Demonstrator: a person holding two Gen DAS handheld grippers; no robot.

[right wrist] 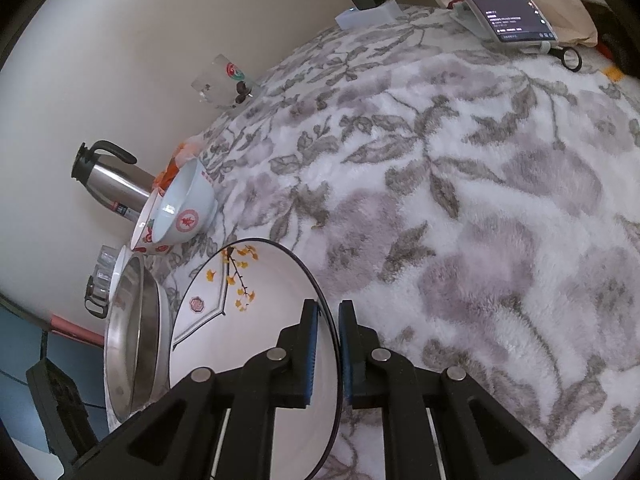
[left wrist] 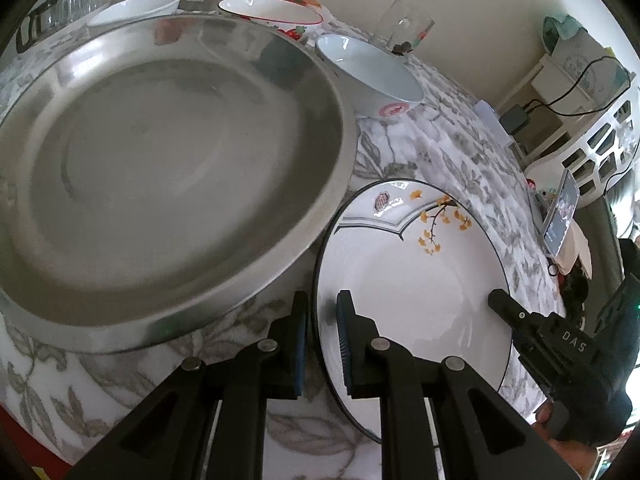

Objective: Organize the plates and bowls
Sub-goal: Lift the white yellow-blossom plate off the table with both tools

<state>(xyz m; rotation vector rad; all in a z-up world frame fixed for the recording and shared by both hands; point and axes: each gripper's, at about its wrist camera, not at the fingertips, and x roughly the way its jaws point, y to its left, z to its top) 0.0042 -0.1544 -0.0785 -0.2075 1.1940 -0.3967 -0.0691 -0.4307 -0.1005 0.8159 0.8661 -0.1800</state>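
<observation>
A white plate (left wrist: 416,292) with a thin dark rim and a yellow-leaf branch motif is seen in the lower right of the left wrist view, lying on a tabletop covered by a fleecy floral cloth (left wrist: 452,148). Its near-left edge is straddled by the left gripper (left wrist: 322,344) — one blue-padded finger is set outside the rim, the other over the plate's inner face, and the pads are drawn close about the rim, though firm contact cannot be told. The opposite edge is approached by the right gripper (left wrist: 500,300), seen at the right of that frame.

In the right wrist view the same plate (right wrist: 256,320) fills the lower centre, and its dark rim is seen passing between the fingers of the right gripper (right wrist: 329,354); the gap is narrow, with the rim inside it.

A large steel basin (left wrist: 160,168) occupies the left of the left wrist view, just beside the plate and overlapping its upper-left edge in the picture. A pale blue bowl with a red emblem (left wrist: 372,76) is found above the plate at upper centre, and further bowls (left wrist: 272,10) are lined behind the basin. A steel flask (right wrist: 112,184) and a glass mug (right wrist: 218,80) are placed along the wall, and a phone on a stand (right wrist: 504,4) is set at the upper right.
</observation>
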